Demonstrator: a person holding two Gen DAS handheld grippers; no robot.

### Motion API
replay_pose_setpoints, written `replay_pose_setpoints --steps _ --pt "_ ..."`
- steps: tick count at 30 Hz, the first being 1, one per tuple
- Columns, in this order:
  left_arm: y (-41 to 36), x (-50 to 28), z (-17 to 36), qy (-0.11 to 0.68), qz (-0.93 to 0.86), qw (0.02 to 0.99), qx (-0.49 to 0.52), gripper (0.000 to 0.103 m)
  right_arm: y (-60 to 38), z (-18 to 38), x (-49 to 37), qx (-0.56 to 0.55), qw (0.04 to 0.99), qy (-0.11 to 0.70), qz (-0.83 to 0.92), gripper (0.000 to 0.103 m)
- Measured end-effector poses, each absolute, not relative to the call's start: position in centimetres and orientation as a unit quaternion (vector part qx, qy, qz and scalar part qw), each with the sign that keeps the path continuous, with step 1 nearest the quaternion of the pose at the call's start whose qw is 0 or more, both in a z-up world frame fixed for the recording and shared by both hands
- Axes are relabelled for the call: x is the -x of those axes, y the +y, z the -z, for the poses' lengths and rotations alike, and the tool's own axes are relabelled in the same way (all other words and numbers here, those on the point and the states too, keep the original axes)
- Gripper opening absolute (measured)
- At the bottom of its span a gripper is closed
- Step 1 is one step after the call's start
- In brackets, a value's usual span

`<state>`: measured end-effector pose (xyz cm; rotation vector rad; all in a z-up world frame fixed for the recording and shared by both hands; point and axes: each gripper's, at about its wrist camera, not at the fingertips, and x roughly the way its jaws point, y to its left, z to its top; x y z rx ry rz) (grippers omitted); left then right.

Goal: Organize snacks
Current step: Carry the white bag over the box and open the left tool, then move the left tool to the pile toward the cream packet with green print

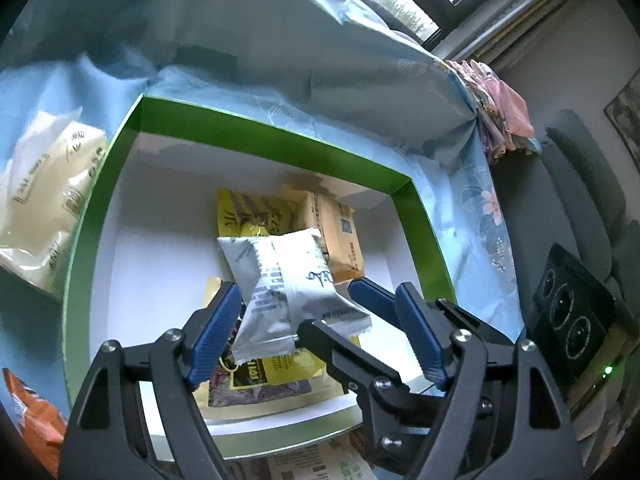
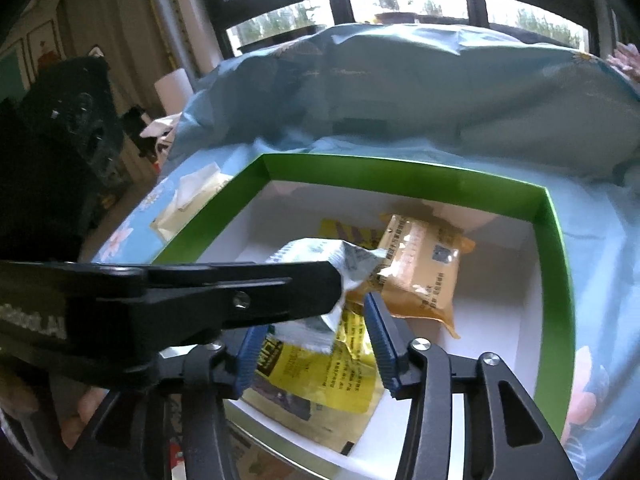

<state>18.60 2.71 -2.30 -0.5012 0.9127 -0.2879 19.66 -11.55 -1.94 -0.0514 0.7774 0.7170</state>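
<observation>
- A green-walled box (image 1: 276,148) with a white inside is seen on a light blue floral cloth (image 1: 480,216); the cloth is rumpled up high behind the box.
- Left of the box, in the left wrist view, a pale cream packet (image 1: 44,200) is seen lying on the cloth, and an orange packet (image 1: 32,412) shows at the lower left edge.
- A black unit with three round sockets (image 1: 568,308) is seen at the right, off the cloth.
- Inside the box a tan snack packet (image 2: 420,276) and a yellow printed packet (image 2: 320,372) are seen, the yellow one lying flat beneath the others.
- A silver-white snack packet (image 1: 288,288), crinkled with crimped ends and grey print, is seen over the yellow packet, inside the box.
- The left claw (image 1: 320,320) is spread wide around that silver packet; no pad is seen pressing on it.
- The right claw (image 2: 316,344) is parted, with a corner of the silver packet between its blue pads; contact there cannot be told.
- In the right wrist view the left claw's black arm crosses the foreground and hides part of the silver packet.
</observation>
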Motion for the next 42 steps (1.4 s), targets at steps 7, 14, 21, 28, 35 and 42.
replay_pose_setpoints --steps 7,14,21,28,35,42 --pt "2.7 -18.0 1.4 0.419 0.11 0.875 0.214 0.102 -12.3 1.1 -19.3 0.029 0.877 0.36 -0.316 0.063" --pt "3.3 -17.5 0.7 0.407 0.091 0.884 0.209 0.102 -13.2 0.2 -18.8 0.033 0.891 0.347 -0.291 0.066" --pt "2.9 -16.0 -0.6 0.394 0.083 0.893 0.199 0.103 -14.3 -1.3 -17.0 0.035 0.904 0.319 -0.281 0.067" --pt "2.6 -13.7 -2.0 0.376 0.081 0.904 0.189 0.103 -15.3 -2.5 -15.6 0.031 0.91 0.304 -0.281 0.067" --pt "2.2 -11.7 -2.5 0.366 0.084 0.908 0.187 0.103 -16.0 -2.9 -14.7 0.021 0.911 0.3 -0.284 0.069" --pt "2.6 -10.1 -1.7 0.378 0.084 0.9 0.2 0.103 -17.1 -2.3 -13.9 0.009 0.908 0.307 -0.283 0.069"
